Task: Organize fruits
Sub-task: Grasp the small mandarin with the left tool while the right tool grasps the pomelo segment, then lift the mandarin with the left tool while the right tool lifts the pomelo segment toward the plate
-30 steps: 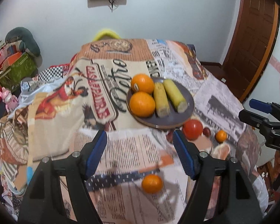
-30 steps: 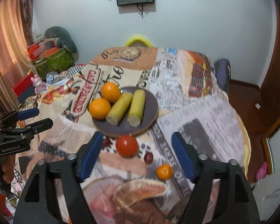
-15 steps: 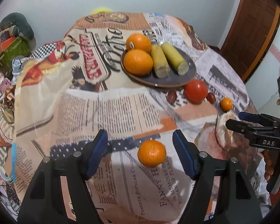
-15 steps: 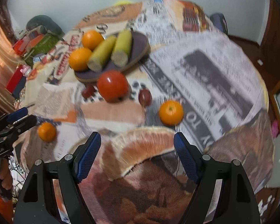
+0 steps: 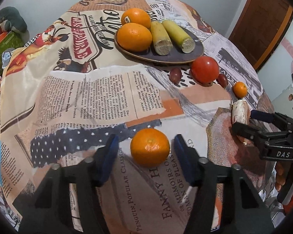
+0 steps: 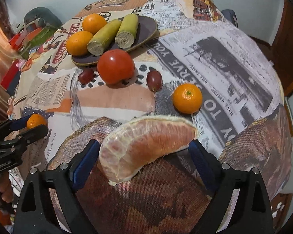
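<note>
Tablecloth: four oranges, two grapes.

Fruit spread over my table, one piece between each claw's jaws

On the table, a mandarin lies between my closing left claw, pads apart from it; a pomelo wedge lies between my opening right claw. Behind the wedge sits a second mandarin, then a tomato with a grape to its right and another grape to its left. Farthest back, a plate holds two oranges on its left and two cane pieces on its right.
</note>
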`<state>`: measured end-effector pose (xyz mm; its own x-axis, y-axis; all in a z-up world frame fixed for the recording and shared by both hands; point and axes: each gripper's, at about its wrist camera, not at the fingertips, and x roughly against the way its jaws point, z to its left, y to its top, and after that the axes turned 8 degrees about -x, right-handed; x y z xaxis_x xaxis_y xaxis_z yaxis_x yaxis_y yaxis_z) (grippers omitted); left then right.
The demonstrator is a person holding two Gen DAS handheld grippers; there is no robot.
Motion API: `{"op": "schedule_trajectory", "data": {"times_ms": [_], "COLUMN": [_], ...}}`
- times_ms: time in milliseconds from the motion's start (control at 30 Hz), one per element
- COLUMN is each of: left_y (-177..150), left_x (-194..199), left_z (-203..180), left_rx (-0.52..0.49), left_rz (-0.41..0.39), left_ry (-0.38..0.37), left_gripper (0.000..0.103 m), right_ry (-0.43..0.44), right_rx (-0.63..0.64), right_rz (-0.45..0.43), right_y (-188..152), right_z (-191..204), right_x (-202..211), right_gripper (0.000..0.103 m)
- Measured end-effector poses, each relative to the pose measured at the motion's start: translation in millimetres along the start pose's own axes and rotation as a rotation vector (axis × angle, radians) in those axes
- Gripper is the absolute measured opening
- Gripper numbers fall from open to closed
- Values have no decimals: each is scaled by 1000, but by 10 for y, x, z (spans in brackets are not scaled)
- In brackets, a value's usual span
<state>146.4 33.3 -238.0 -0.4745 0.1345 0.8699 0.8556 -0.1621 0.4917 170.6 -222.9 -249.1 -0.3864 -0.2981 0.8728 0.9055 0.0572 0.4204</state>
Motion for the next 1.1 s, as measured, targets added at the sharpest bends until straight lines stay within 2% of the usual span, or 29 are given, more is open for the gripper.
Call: {"op": "schedule_trajectory", "data": {"times_ms": [67,200,267,333,467,667,800,867,1000,1100], "left_y": [9,21,19,23,27,59,83,90,101,115], "left_x": [-15,-26,-20,-16,27,157,159,158,161,168], "left_z": [-8,0,8,18,69,117,100,87,79,85], "left_rx": [-6,-7,-6,-4,13,17,14,11,7,10], "left_rz": [1,-1,-5,-7,-16,-52,-54,-56,-60,-65], "left_ry": [-6,-12,-13,-8,-1,15,20,22,27,30], "left_gripper": [40,38,38,38,37,37,37,37,37,37], "right_ry": [-8,-1,44,79,71,100,82,76,20,13], "right_rx": [8,22,34,83,147,79,77,63,39,43], "right_rz": [-8,-18,-9,3,-15,17,22,14,-34,-45], "right_y": [-1,68,99,113,117,150,160,179,263,307], "right_z": [18,97,161,289,436,322,404,414,367,344], "right_x": [-9,-15,-28,-50,-62,-71,-103,-118,-201,-235], "right_gripper": [95,87,80,59,50,50,62,65,66,65]}}
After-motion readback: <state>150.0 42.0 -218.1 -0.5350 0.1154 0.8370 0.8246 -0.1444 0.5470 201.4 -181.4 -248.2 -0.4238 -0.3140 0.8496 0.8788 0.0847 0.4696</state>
